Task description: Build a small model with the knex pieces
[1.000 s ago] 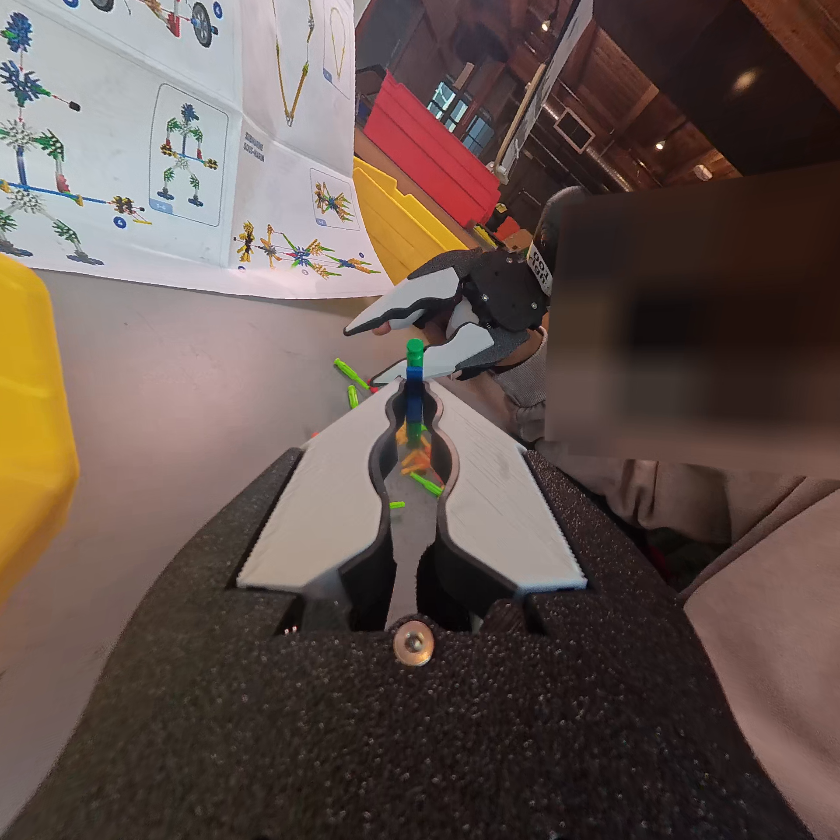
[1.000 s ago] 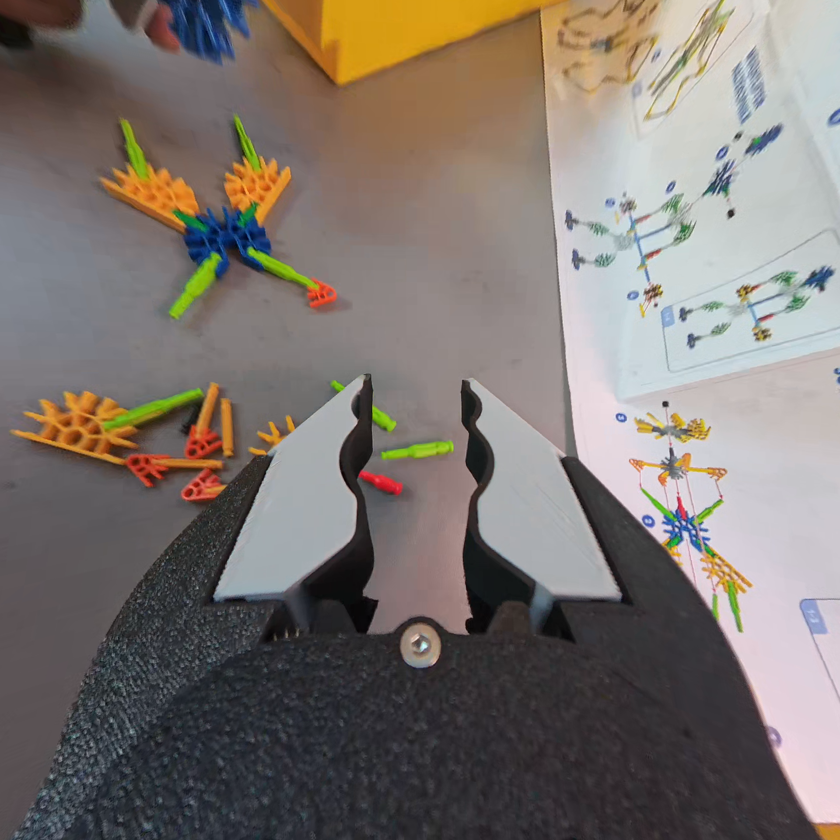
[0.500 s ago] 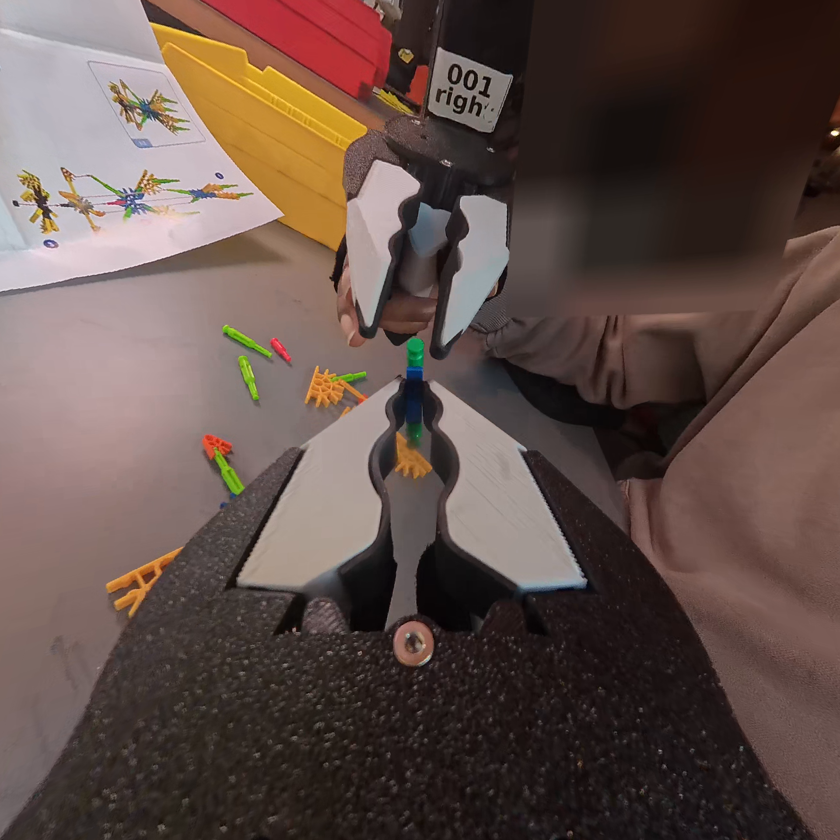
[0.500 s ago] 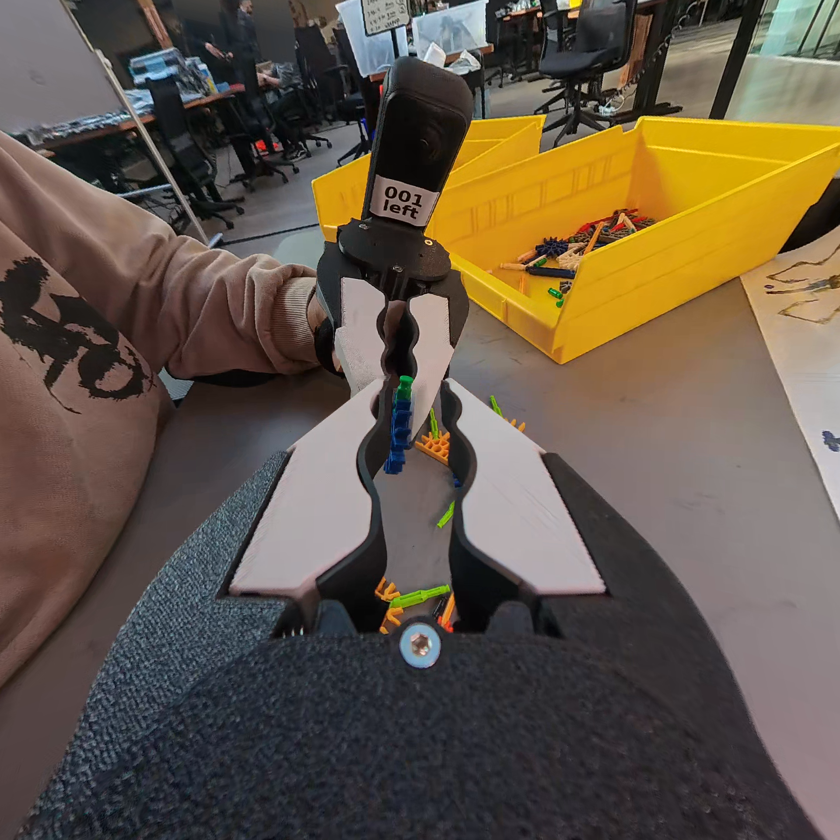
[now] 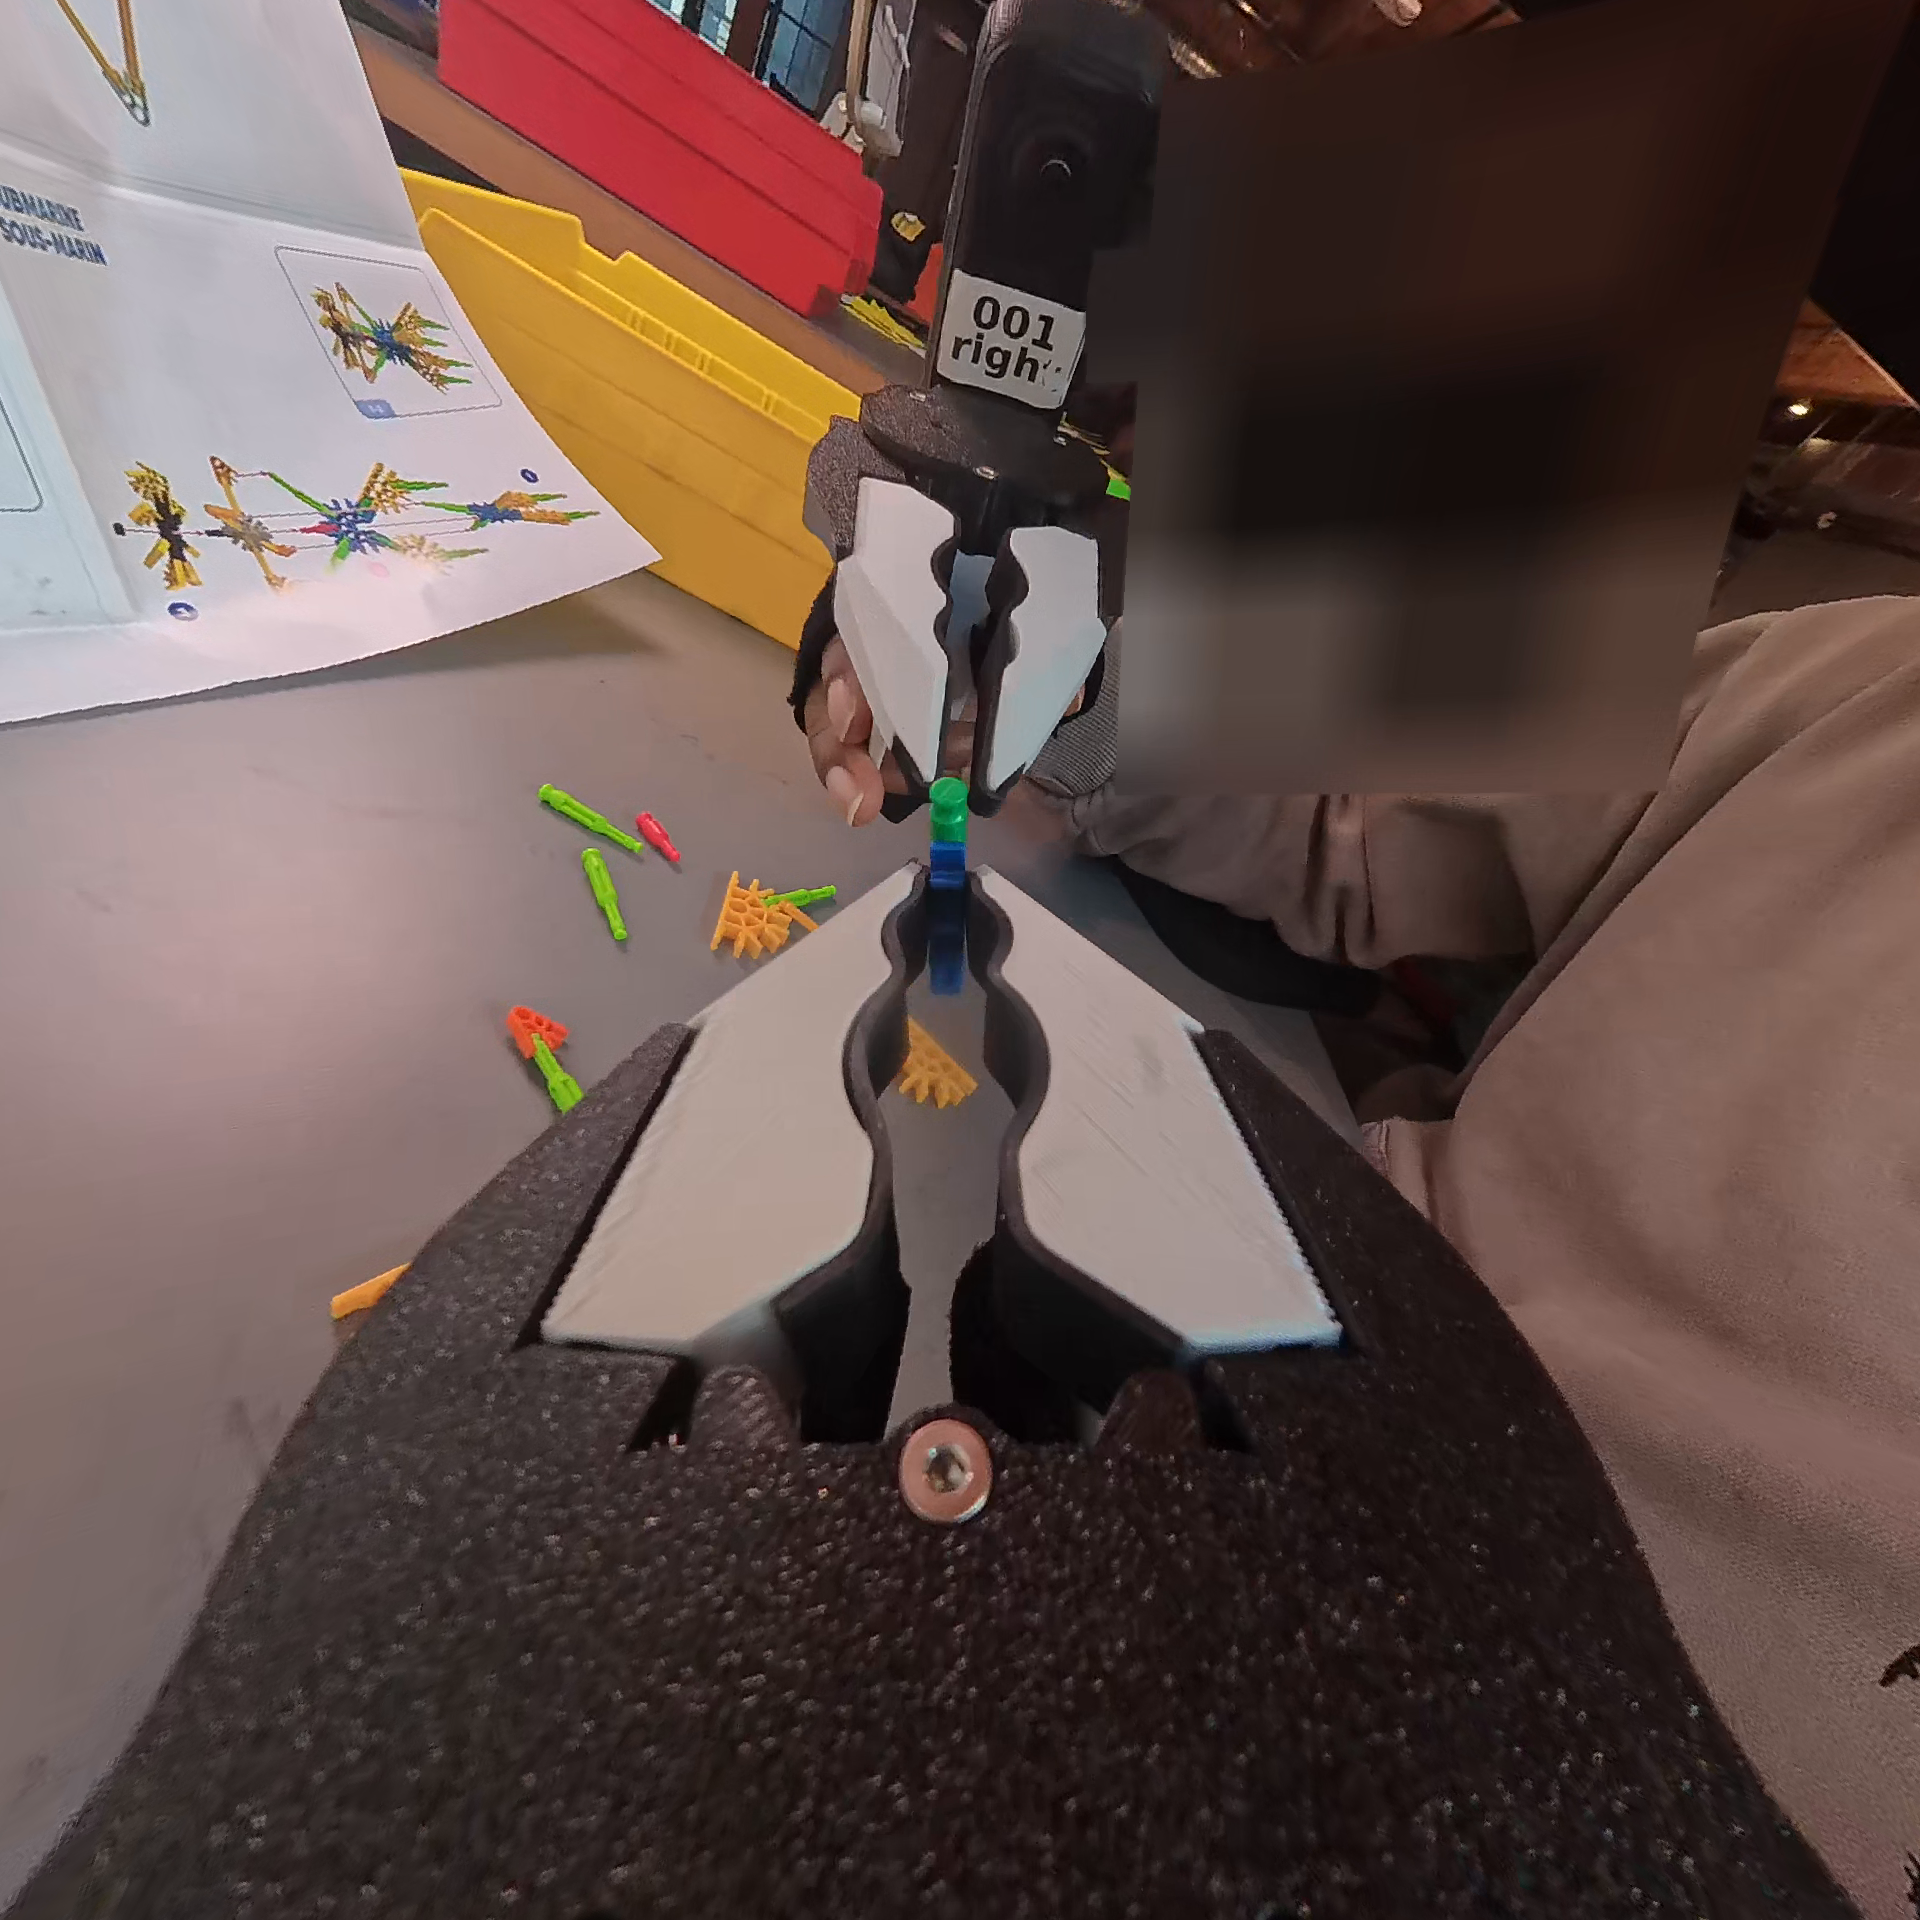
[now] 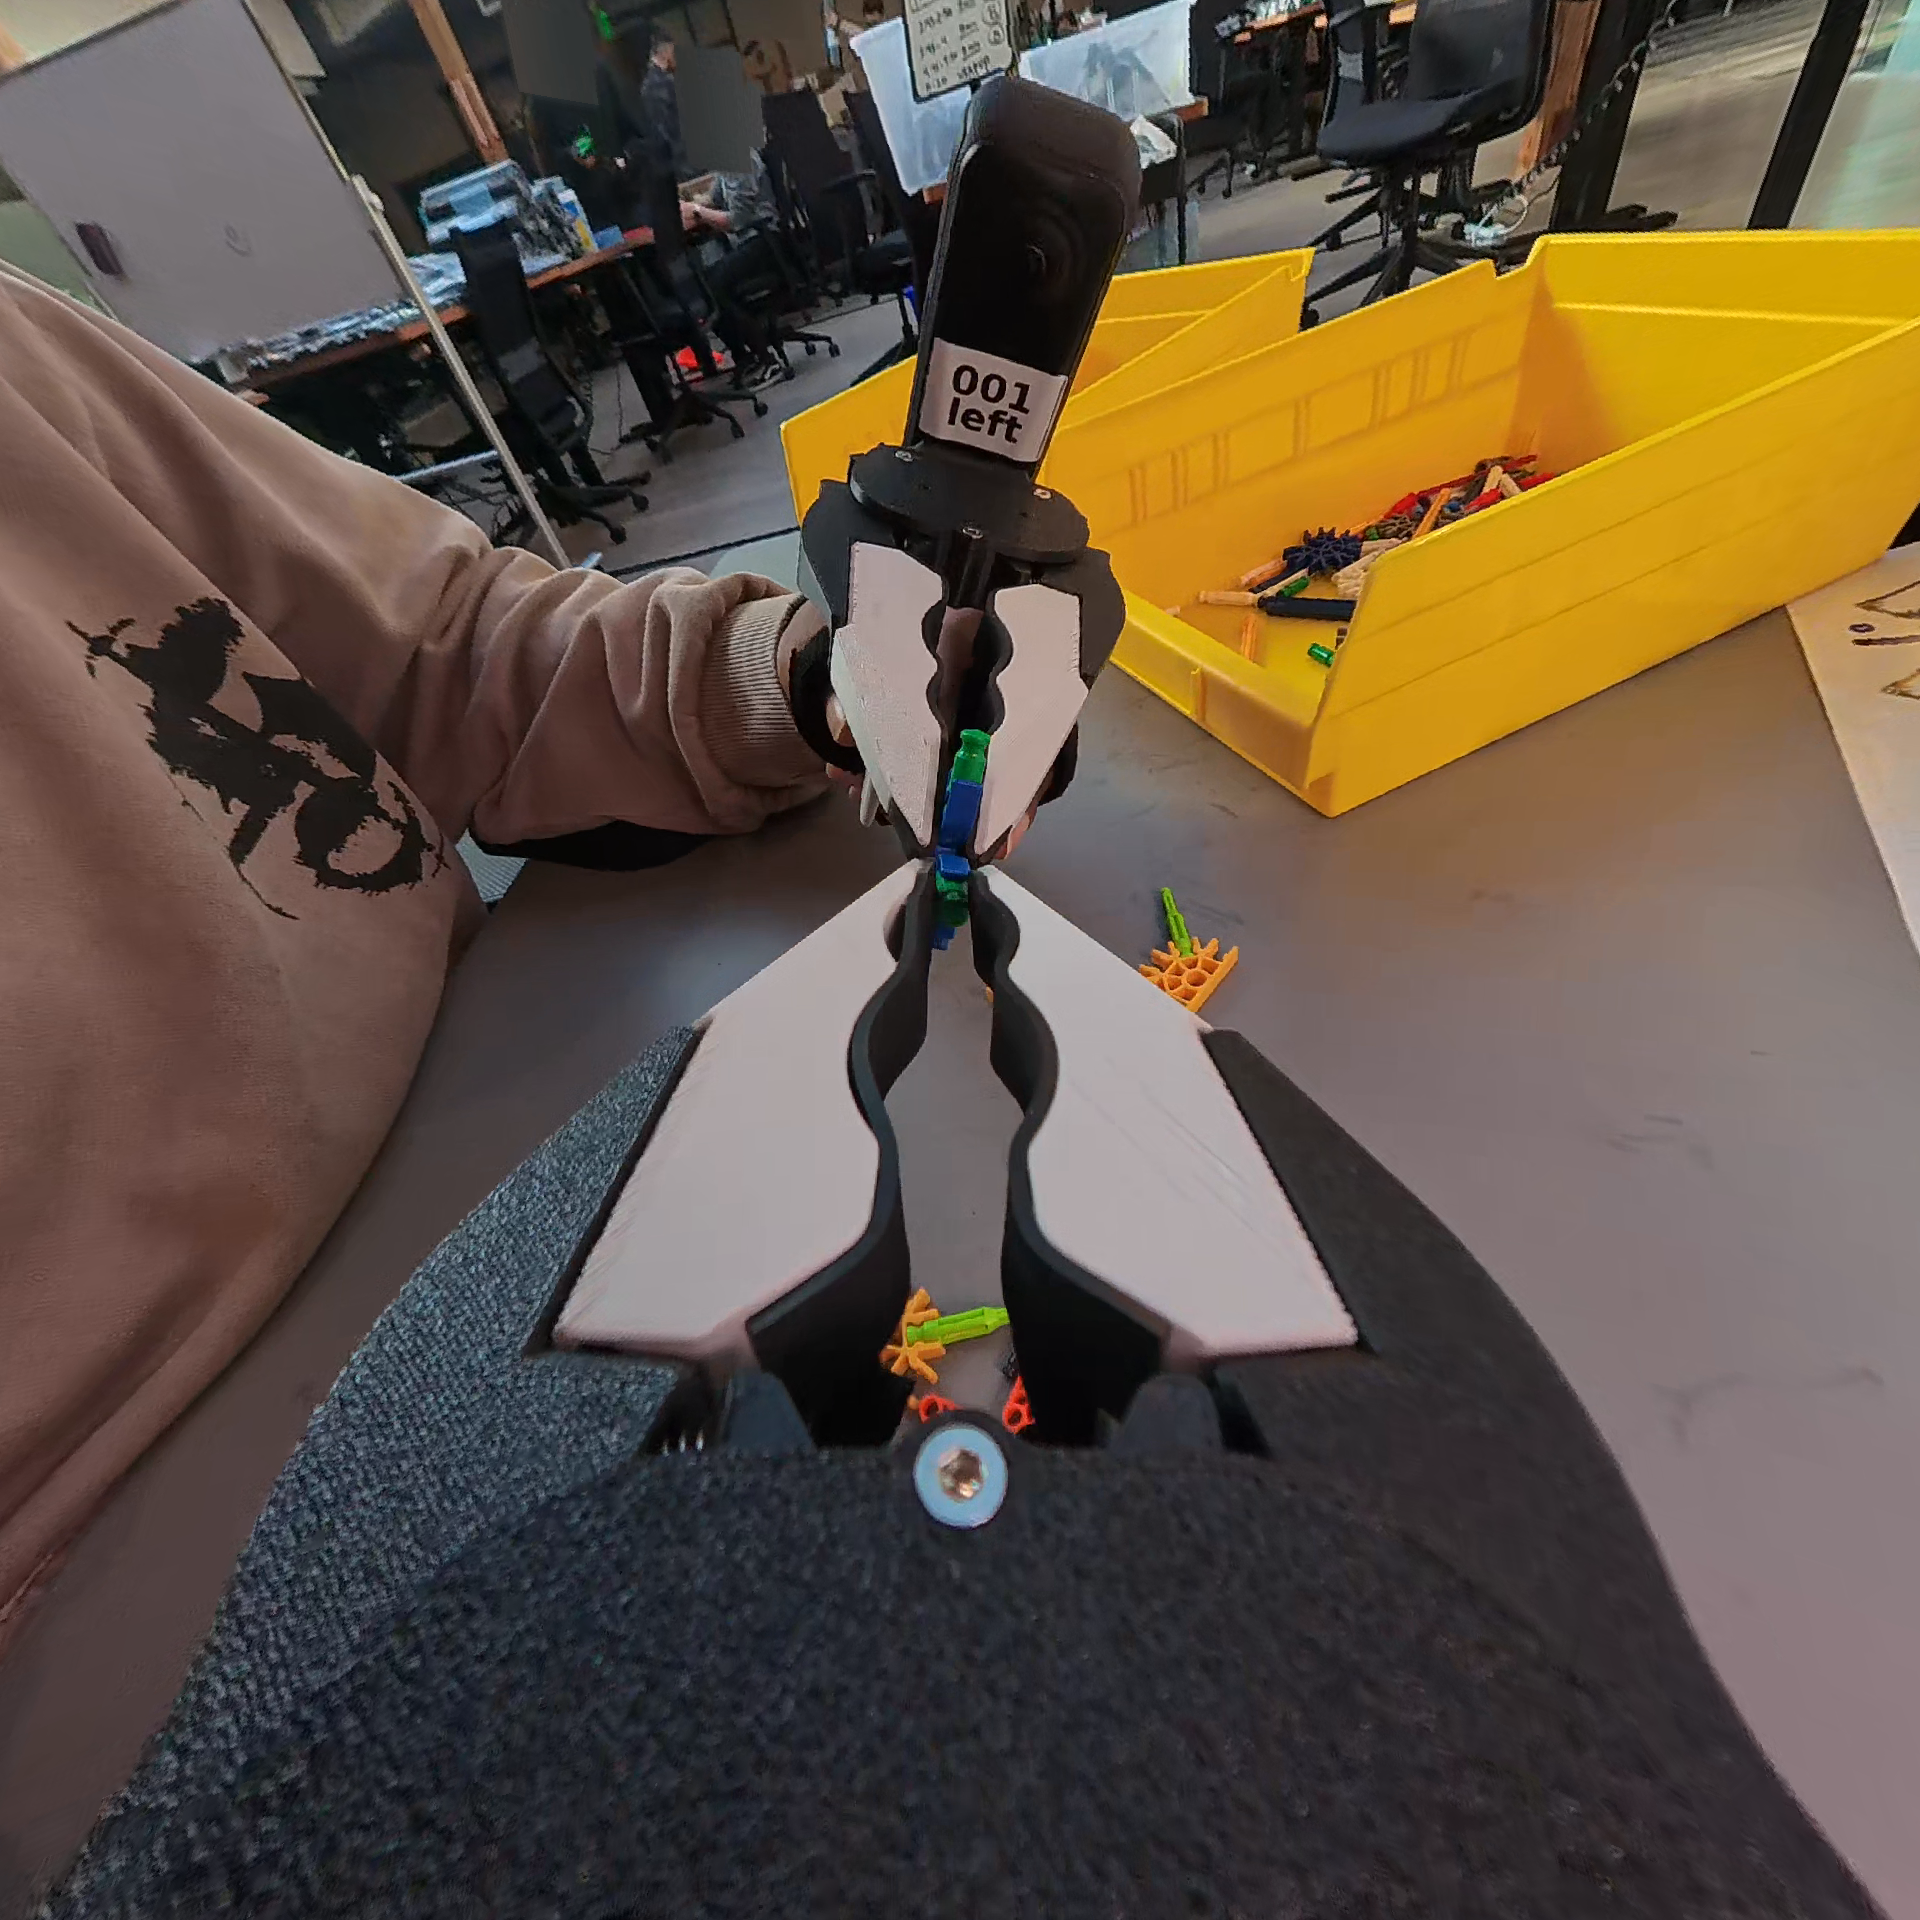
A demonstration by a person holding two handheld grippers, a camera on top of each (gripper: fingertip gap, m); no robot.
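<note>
Two handheld grippers meet tip to tip above a grey surface (image 5: 312, 831). Nearest in the left wrist view, the left gripper (image 5: 945, 894) has its fingers closed on a small blue connector (image 5: 945, 925) w/ a green rod (image 5: 948, 812) sticking out of its far end. Just beyond, the right gripper (image 5: 951, 800) points back at it, fingers nearly closed around the rod's tip; whether they actually pinch it, cannot tell.

In the right wrist view, the right gripper's fingertips (image 6: 914, 883) flank the same blue-green piece, the left gripper directly opposite.

Loose pieces lie on the surface nearby: orange fan connectors (image 5: 750, 916), green rods (image 5: 603, 891), a red rod (image 5: 657, 835). Farther off, an instruction sheet (image 5: 208, 416) at left, yellow bins (image 6: 1558, 499) w/ more parts behind, and a person's tan sleeve (image 6: 571, 686).
</note>
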